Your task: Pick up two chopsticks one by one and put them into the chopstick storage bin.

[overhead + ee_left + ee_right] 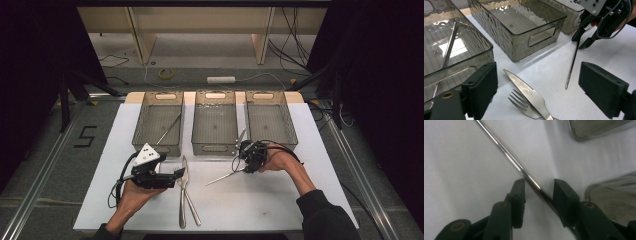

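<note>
A thin metal rod [222, 177] lies slanted on the white table top in front of the middle bin. My right gripper [245, 167] points down over its far end. In the right gripper view the rod [506, 155] runs between the jaws of the right gripper [539, 182], which stand apart around it without both pads pressing on it. My left gripper [181, 173] rests low at the left, open and empty. A knife [529, 91] and a fork [520, 103] lie crossed just ahead of the left gripper [537, 66]. The rod [571, 65] also lies ahead of that gripper.
Three clear grey bins stand in a row at the back: the left bin [137, 125] holds another metal rod [170, 127], while the middle bin [214, 148] and the right bin [292, 130] look empty. White table top lies open in front of both hands.
</note>
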`<state>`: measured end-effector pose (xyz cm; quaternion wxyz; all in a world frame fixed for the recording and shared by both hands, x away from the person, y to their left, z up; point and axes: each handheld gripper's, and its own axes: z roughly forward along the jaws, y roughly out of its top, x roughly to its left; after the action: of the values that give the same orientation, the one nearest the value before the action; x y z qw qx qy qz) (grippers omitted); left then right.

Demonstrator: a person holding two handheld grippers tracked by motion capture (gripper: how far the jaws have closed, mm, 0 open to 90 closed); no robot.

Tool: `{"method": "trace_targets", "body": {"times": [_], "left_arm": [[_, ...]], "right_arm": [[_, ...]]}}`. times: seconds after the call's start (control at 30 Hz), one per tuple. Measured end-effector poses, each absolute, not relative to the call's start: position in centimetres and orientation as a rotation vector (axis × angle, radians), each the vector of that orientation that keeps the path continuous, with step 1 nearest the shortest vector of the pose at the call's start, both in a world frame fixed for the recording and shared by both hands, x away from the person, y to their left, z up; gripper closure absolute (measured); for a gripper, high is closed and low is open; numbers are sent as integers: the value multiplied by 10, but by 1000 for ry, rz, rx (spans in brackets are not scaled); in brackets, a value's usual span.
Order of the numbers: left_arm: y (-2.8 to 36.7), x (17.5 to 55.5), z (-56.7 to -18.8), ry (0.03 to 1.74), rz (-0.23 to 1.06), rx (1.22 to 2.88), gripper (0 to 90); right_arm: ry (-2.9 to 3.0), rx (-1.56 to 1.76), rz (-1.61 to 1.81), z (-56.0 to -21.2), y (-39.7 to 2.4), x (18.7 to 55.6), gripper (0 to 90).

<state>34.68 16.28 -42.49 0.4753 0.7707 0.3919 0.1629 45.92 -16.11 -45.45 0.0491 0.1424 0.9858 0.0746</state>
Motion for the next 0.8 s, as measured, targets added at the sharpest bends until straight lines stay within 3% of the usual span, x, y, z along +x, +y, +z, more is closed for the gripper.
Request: {"method": "trace_targets", "body": {"times": [0.53,0.8], "left_arm": [[164,347,-424,954,406,1890,153],[164,347,-424,953,407,1888,153]], "right_arm": [[3053,322,170,-454,-155,453,836],[3041,268,165,-455,-153,451,859]]}}
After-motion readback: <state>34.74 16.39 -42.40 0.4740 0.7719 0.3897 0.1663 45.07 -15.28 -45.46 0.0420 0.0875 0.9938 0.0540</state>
